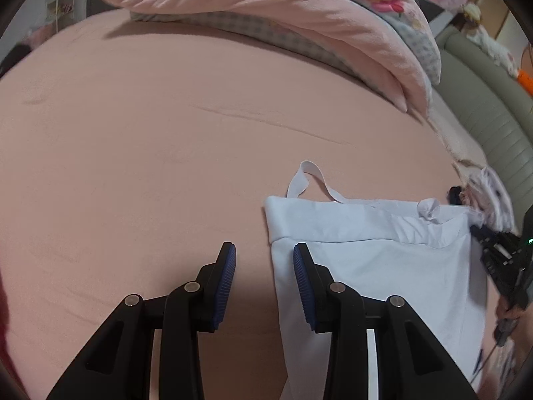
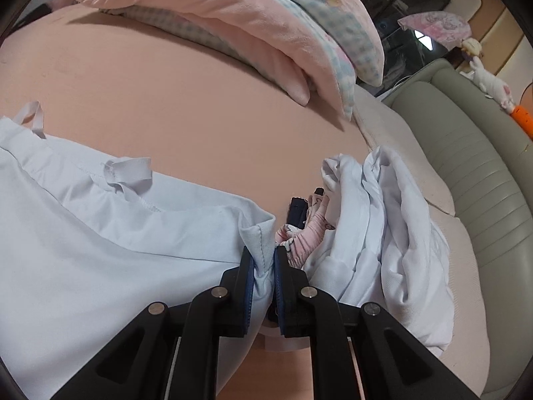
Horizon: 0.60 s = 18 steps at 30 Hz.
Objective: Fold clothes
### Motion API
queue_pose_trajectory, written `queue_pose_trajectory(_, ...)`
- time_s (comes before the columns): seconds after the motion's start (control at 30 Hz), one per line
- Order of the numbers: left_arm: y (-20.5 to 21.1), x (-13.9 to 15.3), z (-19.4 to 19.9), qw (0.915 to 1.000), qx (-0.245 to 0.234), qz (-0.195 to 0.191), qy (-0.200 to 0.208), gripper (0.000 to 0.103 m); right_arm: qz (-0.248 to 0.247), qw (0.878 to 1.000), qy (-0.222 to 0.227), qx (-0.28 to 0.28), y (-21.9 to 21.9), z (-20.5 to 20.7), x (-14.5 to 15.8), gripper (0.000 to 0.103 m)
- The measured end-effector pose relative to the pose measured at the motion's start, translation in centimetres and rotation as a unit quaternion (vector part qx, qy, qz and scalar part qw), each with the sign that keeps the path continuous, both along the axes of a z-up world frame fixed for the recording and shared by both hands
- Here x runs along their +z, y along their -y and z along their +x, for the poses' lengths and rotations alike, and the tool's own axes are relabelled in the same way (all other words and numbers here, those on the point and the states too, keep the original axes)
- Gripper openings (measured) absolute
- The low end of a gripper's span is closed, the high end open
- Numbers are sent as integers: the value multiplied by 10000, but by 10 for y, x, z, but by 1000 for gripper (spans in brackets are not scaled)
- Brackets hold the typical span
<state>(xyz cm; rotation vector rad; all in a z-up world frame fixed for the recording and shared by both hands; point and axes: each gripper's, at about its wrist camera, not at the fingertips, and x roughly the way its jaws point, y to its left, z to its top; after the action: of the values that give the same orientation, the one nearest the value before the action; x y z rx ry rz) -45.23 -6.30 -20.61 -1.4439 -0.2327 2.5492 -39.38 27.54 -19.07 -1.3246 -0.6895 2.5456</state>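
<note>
Flat on the pink bed sheet (image 1: 150, 140) lies a pale blue garment (image 1: 376, 266), smooth, with a folded-over band along its far edge and two white strap loops (image 1: 308, 180) at that band. Right gripper (image 2: 268, 266): fingers pressed together on a corner hem of this garment, cloth bunched between the blue pads (image 2: 248, 296). Left gripper (image 1: 265, 266): fingers spread wide, holding nothing; its right pad (image 1: 304, 291) sits over the garment's near left edge, its left pad over bare sheet.

Just right of the right gripper, a heap of crumpled white clothes (image 2: 393, 233), with a pink striped piece (image 2: 309, 236) between heap and pinched corner. Ahead of both grippers, a broad stretch of open sheet, ending at a folded pink quilt (image 1: 266, 10). Far right, past the heap, a grey-green padded bed frame (image 2: 466, 153) borders the mattress.
</note>
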Motion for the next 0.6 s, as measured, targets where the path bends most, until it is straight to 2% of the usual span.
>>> queue_pose_trajectory(0.07, -4, 4, 5, 9999, -83, -147, -20, 33, -22, 10000, 9, 11, 3, 2, -1, 9)
queue_pose_trajectory(0.1, -4, 5, 8, 9998, -151, -148, 1, 36, -44, 10000, 5, 19, 2, 0, -1, 9)
queue_pose_trajectory(0.13, -4, 6, 11, 9997, -229, -125, 31, 41, -106, 9999, 9, 9, 1, 2, -2, 9)
queue_pose_trajectory(0.17, -4, 4, 12, 9995, -293, -101, 94, 54, -167, 9999, 16, -1, 1, 3, -3, 9)
queue_pose_trajectory(0.2, -6, -2, 10, 9992, -334, -81, 199, 58, -223, 9997, 42, -10, 1, 3, -4, 9)
queue_pose_trajectory(0.27, -11, -14, 7, 9987, -387, -128, 313, 58, -336, 9994, 93, -28, 2, 2, -5, 9)
queue_pose_trajectory(0.3, -14, -18, 9, 9986, -401, -228, 251, 51, -392, 9992, 119, -37, 2, 2, -6, 9)
queue_pose_trajectory(0.33, -17, -18, 11, 9983, -430, -349, 195, 37, -439, 9989, 136, -43, 3, 2, -6, 9)
queue_pose_trajectory(0.37, -21, -16, 13, 9977, -466, -480, 141, 5, -424, 9991, 92, -25, 5, 3, -4, 9)
queue_pose_trajectory(0.43, -21, -9, 16, 9986, -401, -344, 96, 3, -417, 9991, 14, 9, 11, 6, 0, 9)
queue_pose_trajectory(0.6, -8, 24, 36, 9982, -221, -377, -402, 3, -573, 9983, -107, 88, 21, 10, 12, 9)
